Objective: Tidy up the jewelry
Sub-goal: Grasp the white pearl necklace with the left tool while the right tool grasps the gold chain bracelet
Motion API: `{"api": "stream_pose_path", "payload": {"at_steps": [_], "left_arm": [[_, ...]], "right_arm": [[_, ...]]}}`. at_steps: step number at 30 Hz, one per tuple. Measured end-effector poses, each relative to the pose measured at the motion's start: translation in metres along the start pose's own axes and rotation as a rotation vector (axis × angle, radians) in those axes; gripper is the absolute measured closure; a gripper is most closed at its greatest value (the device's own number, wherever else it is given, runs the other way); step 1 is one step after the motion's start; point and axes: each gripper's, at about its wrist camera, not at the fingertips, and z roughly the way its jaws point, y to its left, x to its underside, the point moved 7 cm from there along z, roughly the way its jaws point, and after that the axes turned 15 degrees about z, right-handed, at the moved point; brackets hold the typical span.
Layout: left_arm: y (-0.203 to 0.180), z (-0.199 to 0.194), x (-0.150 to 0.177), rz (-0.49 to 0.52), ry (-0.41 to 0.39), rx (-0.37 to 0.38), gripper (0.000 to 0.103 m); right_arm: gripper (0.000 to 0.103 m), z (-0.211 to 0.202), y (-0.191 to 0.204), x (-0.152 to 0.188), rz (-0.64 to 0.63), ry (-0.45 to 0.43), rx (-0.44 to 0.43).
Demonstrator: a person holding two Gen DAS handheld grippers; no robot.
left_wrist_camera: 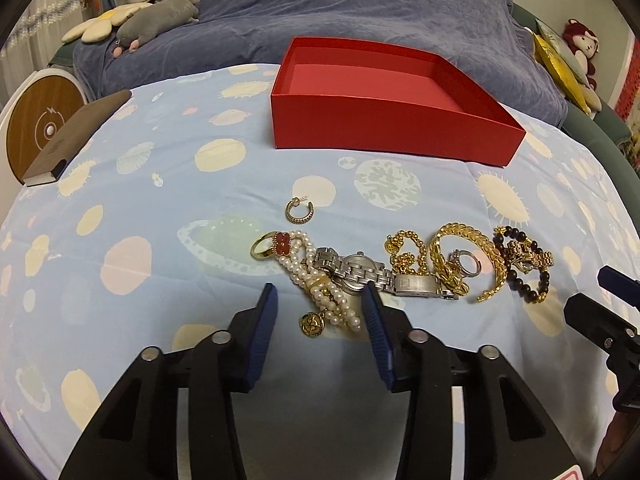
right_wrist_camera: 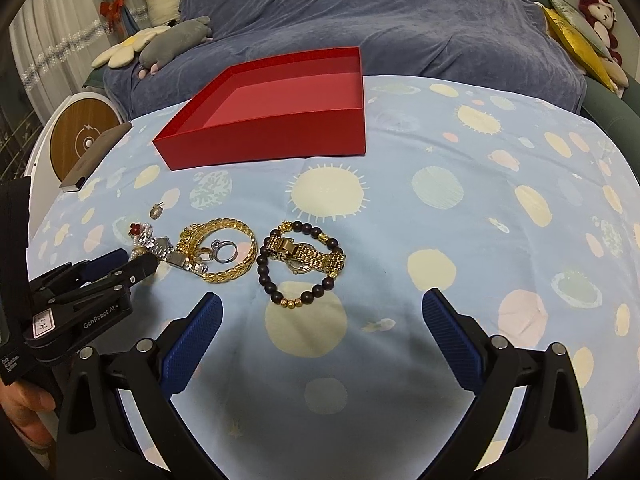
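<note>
A bench [right_wrist_camera: 500, 168] under planet-print cloth stands before a blue-covered bed [right_wrist_camera: 400, 12]. Jewelry [left_wrist_camera: 400, 268] lies at 6 o'clock from the red box [left_wrist_camera: 384, 120]. Left tongs [left_wrist_camera: 320, 312] half-closed, straddling pearls [left_wrist_camera: 320, 292], pads apart from them; right tongs [right_wrist_camera: 320, 312] wide, empty.

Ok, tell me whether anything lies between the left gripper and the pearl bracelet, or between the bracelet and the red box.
Nothing visible blocks the left gripper; the pearl bracelet already lies between its fingers. It is tangled with the silver watch and touches the red-stone ring. A hoop earring lies toward the red box.
</note>
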Motion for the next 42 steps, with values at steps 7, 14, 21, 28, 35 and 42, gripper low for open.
{"api": "stream_pose_path", "payload": {"at_steps": [7,14,21,28,35,42], "left_arm": [[0.004,-0.011,-0.003,-0.012,-0.026,0.009,0.092],[0.019,-0.049,-0.018,-0.071,-0.127,0.043,0.092],[0.034,-0.068,-0.024,-0.123,-0.167,0.044,0.092],[0.037,-0.065,-0.023,-0.128,-0.155,0.038,0.092],[0.033,-0.057,-0.02,-0.123,-0.134,0.055,0.092],[0.033,-0.057,-0.02,-0.126,-0.137,0.059,0.092]], "right_arm": [[0.005,0.0,0.007,0.0,-0.018,0.0,-0.011],[0.008,-0.004,0.022,0.003,-0.043,0.004,-0.064],[0.039,0.007,0.058,0.02,-0.112,0.08,-0.149],[0.051,0.031,0.067,0.031,-0.098,0.15,-0.155],[0.051,0.04,0.07,0.02,-0.076,0.124,-0.158],[0.05,0.05,0.074,0.009,-0.024,0.112,-0.171]]}}
